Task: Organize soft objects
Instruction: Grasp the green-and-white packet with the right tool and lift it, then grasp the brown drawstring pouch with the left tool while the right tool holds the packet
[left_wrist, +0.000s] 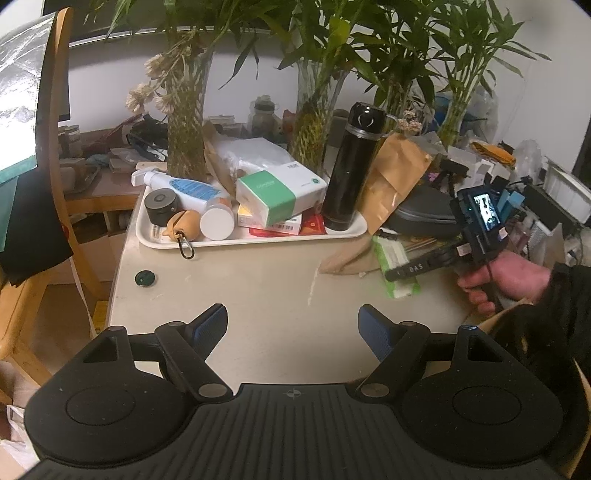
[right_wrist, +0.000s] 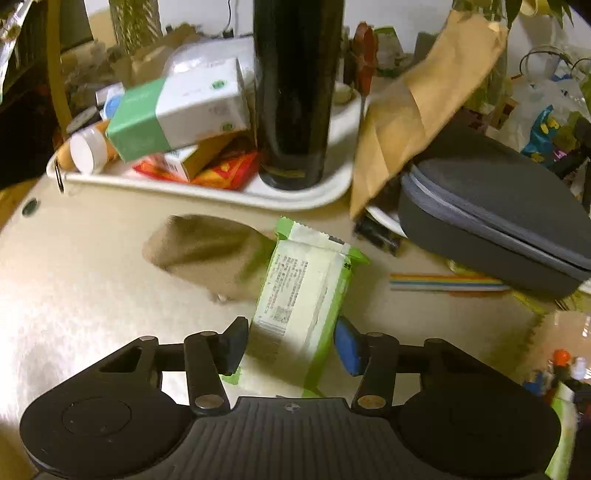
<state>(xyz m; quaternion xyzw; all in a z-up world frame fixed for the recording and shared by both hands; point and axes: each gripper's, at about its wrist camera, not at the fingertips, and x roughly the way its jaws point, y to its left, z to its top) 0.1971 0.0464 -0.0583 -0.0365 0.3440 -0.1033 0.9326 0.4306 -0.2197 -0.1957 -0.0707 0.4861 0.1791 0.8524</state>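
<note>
A soft green and white tissue pack (right_wrist: 306, 291) lies between the fingers of my right gripper (right_wrist: 291, 345), whose pads press its two sides, so the gripper is shut on it. The pack also shows in the left wrist view (left_wrist: 397, 264), under the right gripper (left_wrist: 417, 267) at the table's right side. A flat brown paper bag (right_wrist: 210, 253) lies on the table just left of the pack. My left gripper (left_wrist: 293, 326) is open and empty, low over the beige table (left_wrist: 266, 295) near its front edge.
A white tray (left_wrist: 255, 236) behind holds a black flask (left_wrist: 351, 166), a green and white box (left_wrist: 280, 194), bottles and small items. A standing brown paper bag (left_wrist: 391, 181) and a grey zip case (left_wrist: 424, 214) sit right. Plant vases stand behind. A wooden chair (left_wrist: 55, 147) is at left.
</note>
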